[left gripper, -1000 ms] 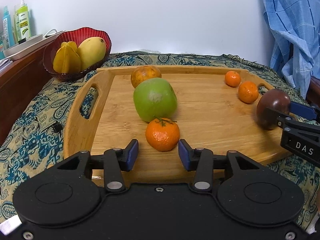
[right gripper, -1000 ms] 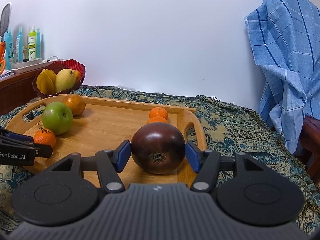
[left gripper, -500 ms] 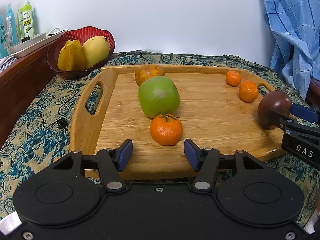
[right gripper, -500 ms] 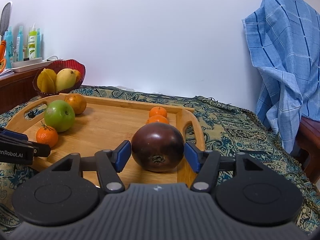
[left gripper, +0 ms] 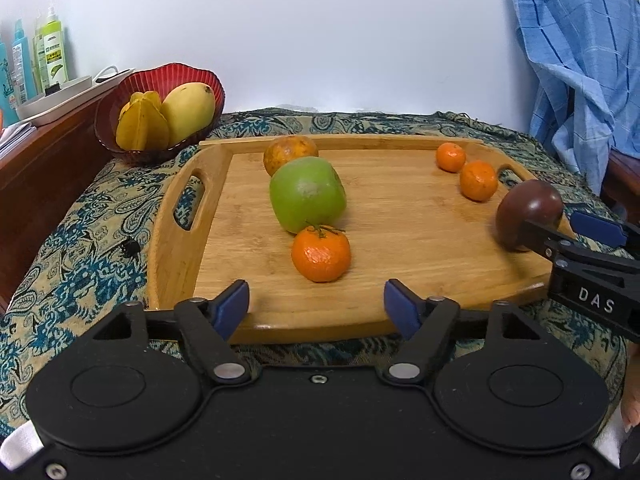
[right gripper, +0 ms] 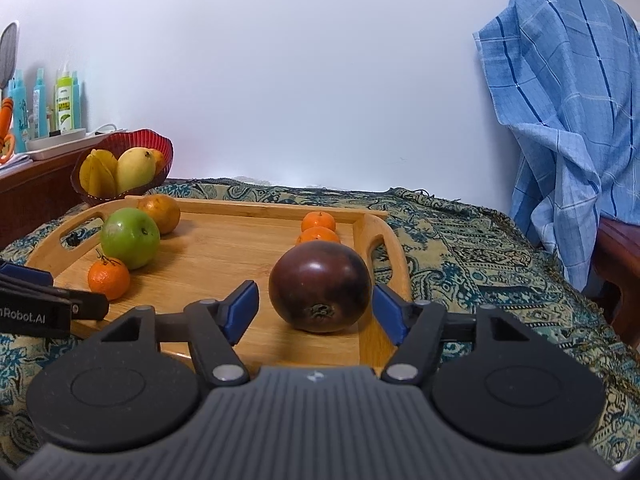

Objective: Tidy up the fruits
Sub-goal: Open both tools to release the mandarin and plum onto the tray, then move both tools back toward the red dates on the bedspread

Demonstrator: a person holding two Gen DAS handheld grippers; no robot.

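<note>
A wooden tray (left gripper: 400,300) (right gripper: 240,248) holds several fruits. A tangerine (left gripper: 321,253) (right gripper: 109,278), a green apple (left gripper: 307,194) (right gripper: 130,237) and a brownish orange (left gripper: 290,153) (right gripper: 160,213) lie in a row on its left. Two small tangerines (left gripper: 478,180) (right gripper: 318,235) lie at its right. A dark purple fruit (right gripper: 319,286) (left gripper: 528,214) rests on the tray between the pads of my open right gripper (right gripper: 316,310), with small gaps either side. My left gripper (left gripper: 316,310) is open and empty, just short of the front tangerine.
A red bowl (left gripper: 160,80) (right gripper: 162,150) with a mango and starfruit stands at the back left on the patterned cloth (right gripper: 480,248). Bottles (left gripper: 52,52) sit on a wooden ledge at the left. A blue checked cloth (right gripper: 568,120) hangs at the right.
Both grippers have opened wider and drawn back toward the tray's front edge. The left one has left the tangerine; the right one has let go of the purple fruit, which stays on the tray.
</note>
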